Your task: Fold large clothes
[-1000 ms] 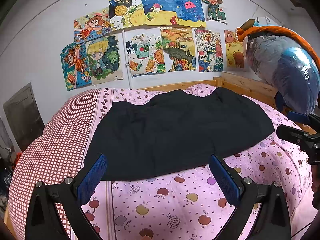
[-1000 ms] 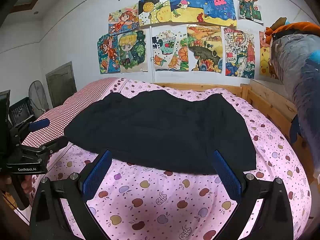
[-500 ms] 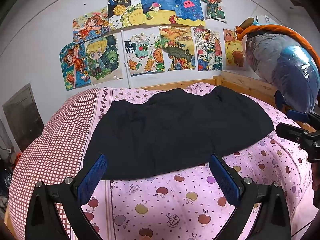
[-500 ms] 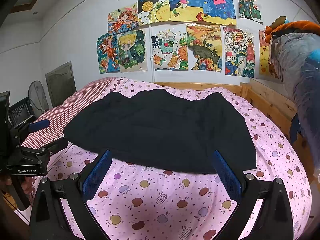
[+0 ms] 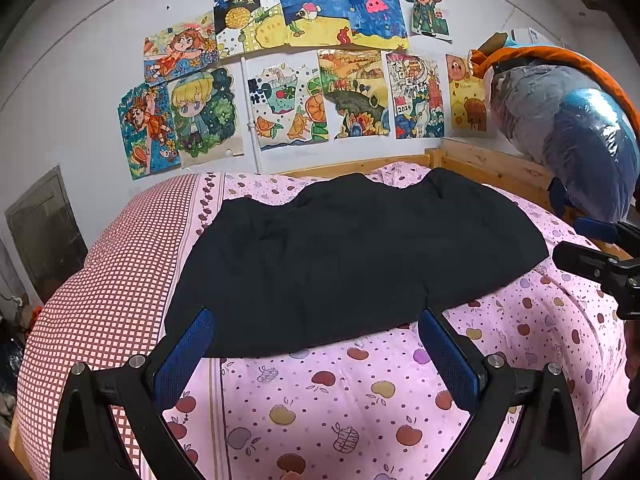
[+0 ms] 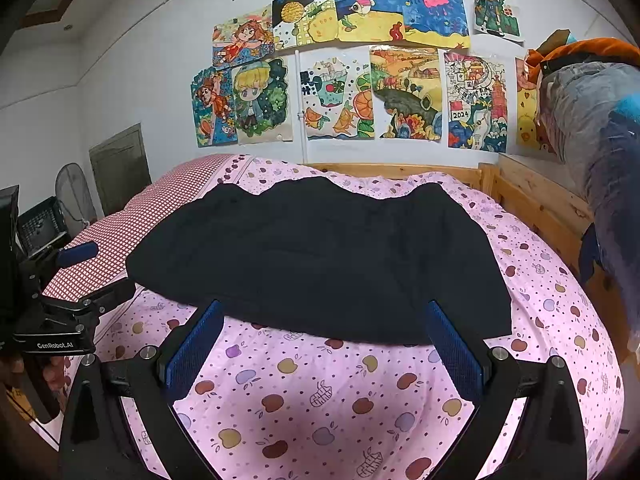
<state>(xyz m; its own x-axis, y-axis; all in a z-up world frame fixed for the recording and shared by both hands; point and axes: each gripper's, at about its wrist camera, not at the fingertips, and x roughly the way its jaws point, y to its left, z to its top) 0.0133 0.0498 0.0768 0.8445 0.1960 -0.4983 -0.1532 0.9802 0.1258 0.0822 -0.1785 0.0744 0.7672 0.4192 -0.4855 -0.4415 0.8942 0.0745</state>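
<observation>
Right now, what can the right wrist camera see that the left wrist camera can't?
Only the right wrist view shows a fan and a black crate by the wall. Only the left wrist view shows the shiny blue part of the bag. Both show the black garment flat on the pink bedspread, the wall drawings, and the left gripper and right gripper open.

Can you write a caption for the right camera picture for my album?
Open right gripper hovering over a black garment spread flat on a pink fruit-print bed, drawings on the wall.
</observation>
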